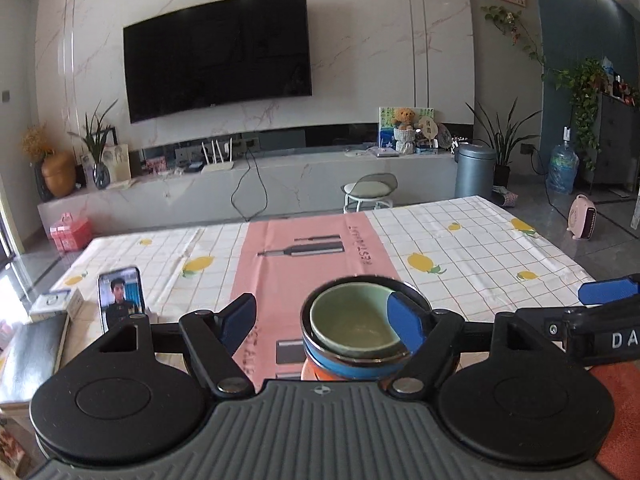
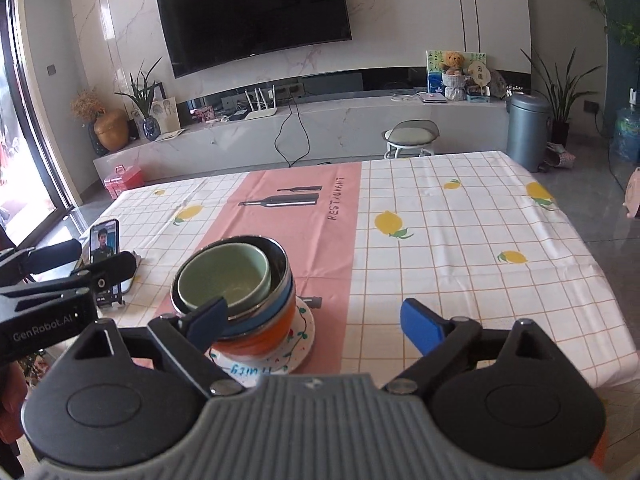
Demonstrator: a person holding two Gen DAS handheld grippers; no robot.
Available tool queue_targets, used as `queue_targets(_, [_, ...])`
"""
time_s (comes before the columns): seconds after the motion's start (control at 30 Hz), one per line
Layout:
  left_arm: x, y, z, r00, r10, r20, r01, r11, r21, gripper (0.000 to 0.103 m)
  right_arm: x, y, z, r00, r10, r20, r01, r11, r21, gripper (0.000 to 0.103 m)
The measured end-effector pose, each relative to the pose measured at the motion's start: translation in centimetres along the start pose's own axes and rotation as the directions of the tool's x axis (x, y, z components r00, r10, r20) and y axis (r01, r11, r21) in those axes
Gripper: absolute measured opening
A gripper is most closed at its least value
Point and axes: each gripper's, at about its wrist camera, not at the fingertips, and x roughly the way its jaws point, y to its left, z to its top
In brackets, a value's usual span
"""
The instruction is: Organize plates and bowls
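A stack of bowls stands on a white patterned plate on the pink runner. The green bowl is on top, inside a steel bowl, above a blue and an orange bowl. The stack also shows in the left wrist view. My left gripper is open, its right finger at the stack's right rim. My right gripper is open, its left finger in front of the stack's near side. Neither holds anything.
A phone on a stand is left of the stack, also in the left wrist view. A small box and a dark book lie at the table's left edge. The lemon tablecloth spreads right.
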Motion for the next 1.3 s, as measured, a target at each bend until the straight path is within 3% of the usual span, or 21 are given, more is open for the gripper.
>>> queue_targets(0.1, [0.8, 0.5, -1.0, 0.995, -0.031, -0.095, 0.023, 0.997, -0.079, 0.088, -0.9, 0.5, -1.4, 0.999, -0.034, 0.003, 0.034, 0.999, -0.032, 0.100])
queue_targets(0.17, [1.4, 0.6, -1.7, 0.987, -0.018, -0.160, 0.001, 0.994, -0.105, 0.088, -1.0, 0.8, -2.3, 0.998, -0.062, -0.007, 0.062, 0.997, -0.044, 0.100])
queue_targets(0.33, [1.1, 0.9, -3.9, 0.977, 0.041, -0.211, -0.063, 0.993, -0.097, 0.088, -0.4, 1.0, -4.2, 0.992, -0.124, -0.037, 0.123, 0.992, -0.035, 0.100])
queue_targets(0.57, [1.7, 0.5, -5.9, 0.955, 0.033, -0.295, -0.066, 0.993, -0.101, 0.088, 0.9, 1.5, -6.1, 0.984, -0.153, -0.096, 0.151, 0.988, -0.025, 0.100])
queue_targets(0.73, [2.0, 0.2, -6.4, 0.949, 0.022, -0.316, -0.055, 0.994, -0.094, 0.088, 1.4, 1.5, -6.5, 0.980, -0.163, -0.117, 0.162, 0.987, -0.019, 0.100])
queue_targets(1.3, [1.6, -0.4, -6.3, 0.956, 0.021, -0.292, -0.041, 0.997, -0.060, 0.088, 1.1, 0.9, -6.8, 0.977, -0.179, -0.114, 0.183, 0.983, 0.020, 0.100])
